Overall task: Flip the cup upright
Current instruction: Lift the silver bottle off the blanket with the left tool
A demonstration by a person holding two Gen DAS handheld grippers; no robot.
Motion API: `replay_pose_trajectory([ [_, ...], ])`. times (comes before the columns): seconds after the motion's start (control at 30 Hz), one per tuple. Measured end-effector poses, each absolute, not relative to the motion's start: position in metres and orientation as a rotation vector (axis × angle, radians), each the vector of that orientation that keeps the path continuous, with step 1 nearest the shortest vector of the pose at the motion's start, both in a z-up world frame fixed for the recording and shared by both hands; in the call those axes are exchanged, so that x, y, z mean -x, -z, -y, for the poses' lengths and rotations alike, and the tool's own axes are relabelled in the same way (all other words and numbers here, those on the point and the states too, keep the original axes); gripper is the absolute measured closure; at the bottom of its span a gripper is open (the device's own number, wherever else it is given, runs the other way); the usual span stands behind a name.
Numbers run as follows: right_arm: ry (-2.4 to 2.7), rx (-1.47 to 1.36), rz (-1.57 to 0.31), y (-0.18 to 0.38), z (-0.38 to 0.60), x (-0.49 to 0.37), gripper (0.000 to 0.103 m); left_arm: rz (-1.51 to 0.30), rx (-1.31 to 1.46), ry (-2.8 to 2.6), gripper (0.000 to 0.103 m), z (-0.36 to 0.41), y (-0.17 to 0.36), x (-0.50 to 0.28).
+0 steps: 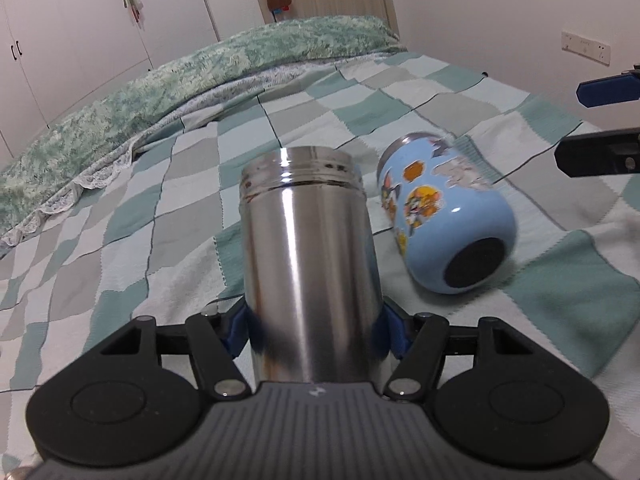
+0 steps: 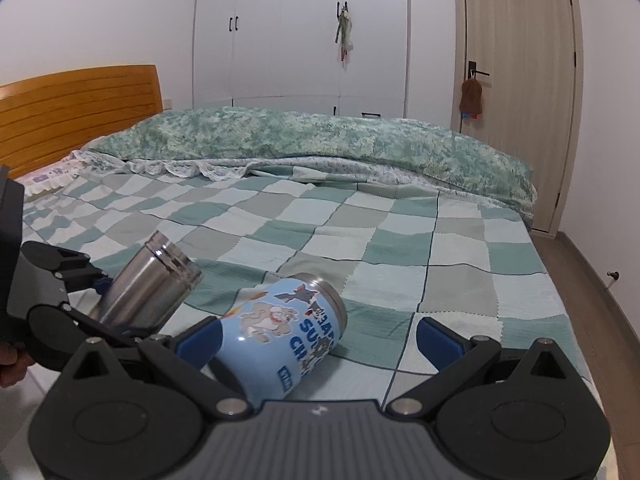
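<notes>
My left gripper (image 1: 314, 330) is shut on a plain steel cup (image 1: 310, 264), gripping its lower body. The cup is lifted off the bed and tilted, its threaded open mouth pointing up and away; it also shows in the right wrist view (image 2: 148, 284). A light blue cartoon-printed cup (image 1: 444, 220) lies on its side on the checked blanket, black base toward the left camera. In the right wrist view the blue cup (image 2: 280, 332) lies between the open fingers of my right gripper (image 2: 320, 344), close to the left finger. The right gripper's fingertips (image 1: 596, 156) show at the left view's right edge.
The bed is covered with a green, grey and white checked blanket (image 2: 400, 240). A rolled green duvet (image 2: 320, 140) lies across its far side. A wooden headboard (image 2: 80, 108) is far left. Wardrobe and door stand behind. The floor (image 2: 592, 300) lies beyond the bed's right edge.
</notes>
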State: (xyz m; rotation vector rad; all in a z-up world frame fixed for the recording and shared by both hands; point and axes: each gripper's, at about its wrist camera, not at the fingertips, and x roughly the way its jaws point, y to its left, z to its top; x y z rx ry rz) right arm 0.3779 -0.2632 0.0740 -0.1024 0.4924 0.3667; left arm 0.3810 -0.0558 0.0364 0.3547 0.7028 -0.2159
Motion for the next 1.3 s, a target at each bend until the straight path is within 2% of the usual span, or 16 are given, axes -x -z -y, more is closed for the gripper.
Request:
replay_pose_trajectory([
  [0.47,-0.390,0.108,-0.415,-0.139,0.268,-0.260,0.000,-0.648,-0.346,0.228,0.039,0.061,-0.089,-0.270],
  [0.7,-0.418,0.120,-0.407,-0.152,0.258,-0.200,0.000,-0.652,-0.330,0.235,0.039,0.051,-0.108,-0.201],
  [1.0,-0.454,0.126,-0.484,-0.128,0.241,-0.154,0.000,-0.770,-0.285,0.255,0.039,0.048,-0.083,-0.152],
  [1.3,-0.453,0.124,-0.561,-0.097,0.240,-0.154,0.000,-0.905,-0.203,0.240,0.039,0.048,-0.051,-0.168],
])
